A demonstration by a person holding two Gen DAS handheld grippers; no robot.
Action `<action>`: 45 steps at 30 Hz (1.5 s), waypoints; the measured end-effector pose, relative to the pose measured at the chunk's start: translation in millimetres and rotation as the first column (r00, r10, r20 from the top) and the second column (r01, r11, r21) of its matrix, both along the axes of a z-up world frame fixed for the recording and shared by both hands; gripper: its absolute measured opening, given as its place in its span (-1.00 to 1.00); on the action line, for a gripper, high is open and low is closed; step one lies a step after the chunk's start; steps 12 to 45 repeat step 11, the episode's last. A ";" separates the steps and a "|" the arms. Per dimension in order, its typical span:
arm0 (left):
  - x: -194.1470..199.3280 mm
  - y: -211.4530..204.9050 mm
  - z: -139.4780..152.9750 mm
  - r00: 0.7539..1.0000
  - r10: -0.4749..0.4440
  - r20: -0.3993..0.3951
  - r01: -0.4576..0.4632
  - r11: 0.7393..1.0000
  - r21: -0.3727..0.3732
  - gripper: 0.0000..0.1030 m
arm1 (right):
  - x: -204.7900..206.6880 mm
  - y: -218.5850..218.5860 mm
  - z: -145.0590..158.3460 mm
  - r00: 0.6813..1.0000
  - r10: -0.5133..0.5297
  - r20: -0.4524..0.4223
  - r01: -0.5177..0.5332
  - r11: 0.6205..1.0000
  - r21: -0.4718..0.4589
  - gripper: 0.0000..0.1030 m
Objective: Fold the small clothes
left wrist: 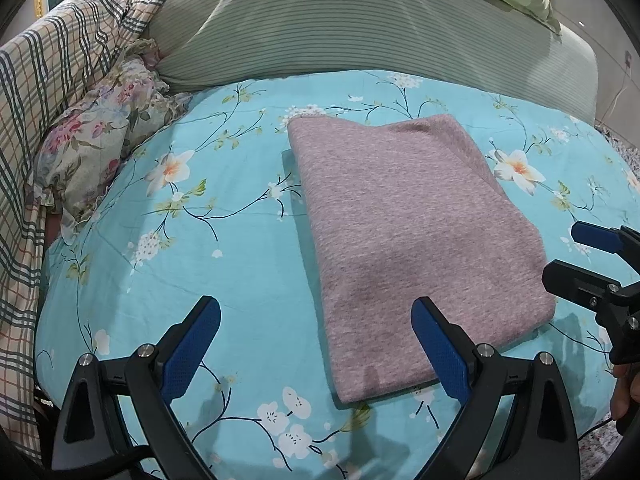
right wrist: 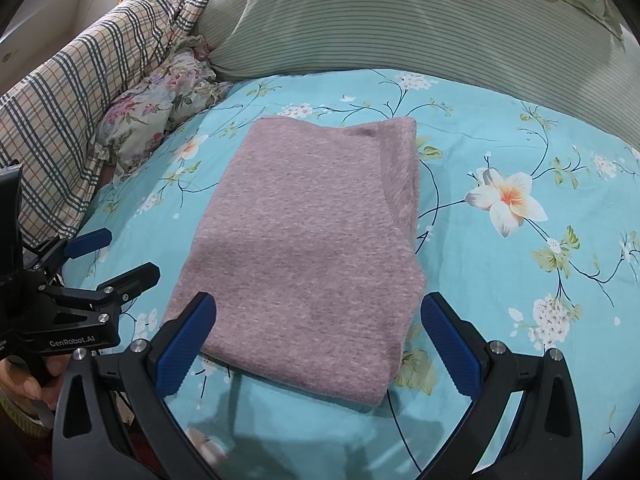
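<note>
Both sets of jaws are apart and empty: our left gripper [left wrist: 316, 344] hangs over the near left corner of the folded pink sweater [left wrist: 404, 232], our right gripper [right wrist: 318, 342] straddles its near edge. The sweater lies flat mid-bed on the blue flowered sheet [left wrist: 200, 240], well short of the striped pillow [left wrist: 320, 20]. We'd judge it soft, light, limp knit in stacked layers, so pinch the near corners through all layers or the top ply will likely peel off.

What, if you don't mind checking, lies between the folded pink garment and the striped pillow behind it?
Only bare floral sheet separates the pink garment from the striped pillow, in both wrist views.
</note>
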State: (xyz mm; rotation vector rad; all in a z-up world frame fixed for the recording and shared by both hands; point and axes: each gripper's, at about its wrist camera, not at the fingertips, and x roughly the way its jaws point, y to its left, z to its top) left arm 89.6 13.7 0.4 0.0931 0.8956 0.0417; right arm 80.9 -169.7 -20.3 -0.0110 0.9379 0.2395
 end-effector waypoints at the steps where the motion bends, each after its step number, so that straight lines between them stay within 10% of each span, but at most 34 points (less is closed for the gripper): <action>1: 0.4 -0.1 -0.4 1.000 0.000 -0.001 0.000 1.000 0.000 0.88 | -0.2 0.2 -0.1 1.000 -0.001 -0.001 0.001 1.000 0.000 0.98; 45: 5.4 1.0 -5.0 1.000 0.010 0.004 -0.010 1.000 -0.001 0.88 | 5.6 -3.0 -7.6 1.000 -0.009 -0.011 0.009 1.000 0.003 0.98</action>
